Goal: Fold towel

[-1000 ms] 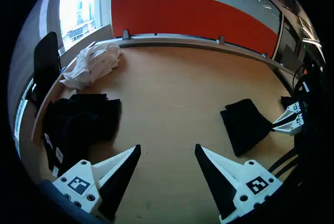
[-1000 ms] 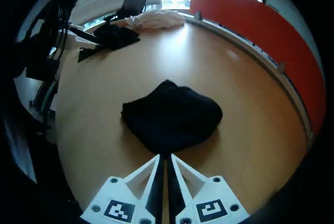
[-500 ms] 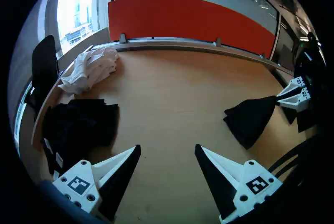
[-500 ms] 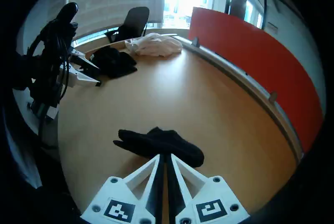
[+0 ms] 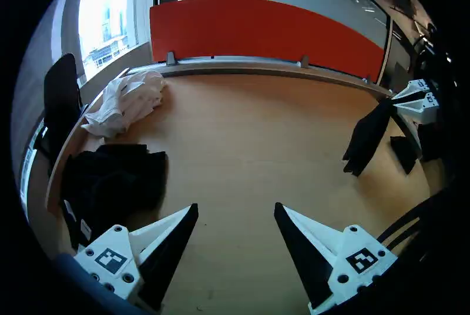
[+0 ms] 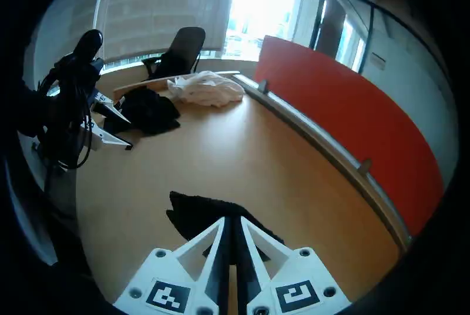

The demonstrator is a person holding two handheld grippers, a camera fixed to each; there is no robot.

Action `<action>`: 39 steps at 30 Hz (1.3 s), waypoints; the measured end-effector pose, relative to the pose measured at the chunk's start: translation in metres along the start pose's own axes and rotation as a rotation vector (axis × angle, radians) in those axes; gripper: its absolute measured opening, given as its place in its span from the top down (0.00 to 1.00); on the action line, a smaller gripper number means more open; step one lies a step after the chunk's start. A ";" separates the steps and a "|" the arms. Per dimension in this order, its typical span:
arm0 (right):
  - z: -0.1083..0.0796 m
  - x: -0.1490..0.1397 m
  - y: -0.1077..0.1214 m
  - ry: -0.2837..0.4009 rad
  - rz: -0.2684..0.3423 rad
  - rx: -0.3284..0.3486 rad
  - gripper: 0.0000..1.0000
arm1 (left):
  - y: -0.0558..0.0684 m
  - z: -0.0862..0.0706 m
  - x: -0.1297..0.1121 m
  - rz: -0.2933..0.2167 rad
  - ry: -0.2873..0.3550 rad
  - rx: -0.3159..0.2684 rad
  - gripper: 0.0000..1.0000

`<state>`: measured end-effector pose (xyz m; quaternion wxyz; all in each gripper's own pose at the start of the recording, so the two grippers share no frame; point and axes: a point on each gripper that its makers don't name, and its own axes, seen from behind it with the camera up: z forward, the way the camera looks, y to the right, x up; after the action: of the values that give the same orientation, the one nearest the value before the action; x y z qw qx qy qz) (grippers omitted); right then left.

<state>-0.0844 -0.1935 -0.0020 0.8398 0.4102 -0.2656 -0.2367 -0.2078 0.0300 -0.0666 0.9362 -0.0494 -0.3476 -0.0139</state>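
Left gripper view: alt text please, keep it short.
At far right, the right gripper pinches a black towel that hangs from it over the wooden desk. The left gripper sits open in the foreground, with a pile of black cloth and a crumpled white cloth at left and a red divider panel behind.

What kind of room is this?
Probably an office: a long wooden desk with a red divider panel along its far edge, and a black office chair by big bright windows.
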 end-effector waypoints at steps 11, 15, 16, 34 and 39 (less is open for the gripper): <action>-0.010 -0.004 0.024 0.001 0.017 -0.044 0.96 | 0.002 0.003 0.003 0.008 0.004 -0.005 0.04; -0.013 -0.005 0.030 0.001 0.018 -0.053 0.96 | 0.004 0.004 0.005 0.011 0.005 -0.007 0.04; -0.014 -0.006 0.031 0.001 0.019 -0.055 0.96 | 0.005 0.005 0.006 0.012 0.005 -0.008 0.04; -0.053 -0.044 0.091 -0.030 0.079 -0.144 0.96 | 0.022 0.015 0.013 0.039 0.001 -0.030 0.04; -0.065 -0.059 0.111 -0.047 0.092 -0.174 0.96 | 0.026 0.017 0.016 0.047 0.000 -0.031 0.04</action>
<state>-0.0667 -0.0590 0.0394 0.8756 0.3176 -0.2823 -0.2296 -0.2053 0.0573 -0.0452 0.9355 -0.0723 -0.3459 0.0028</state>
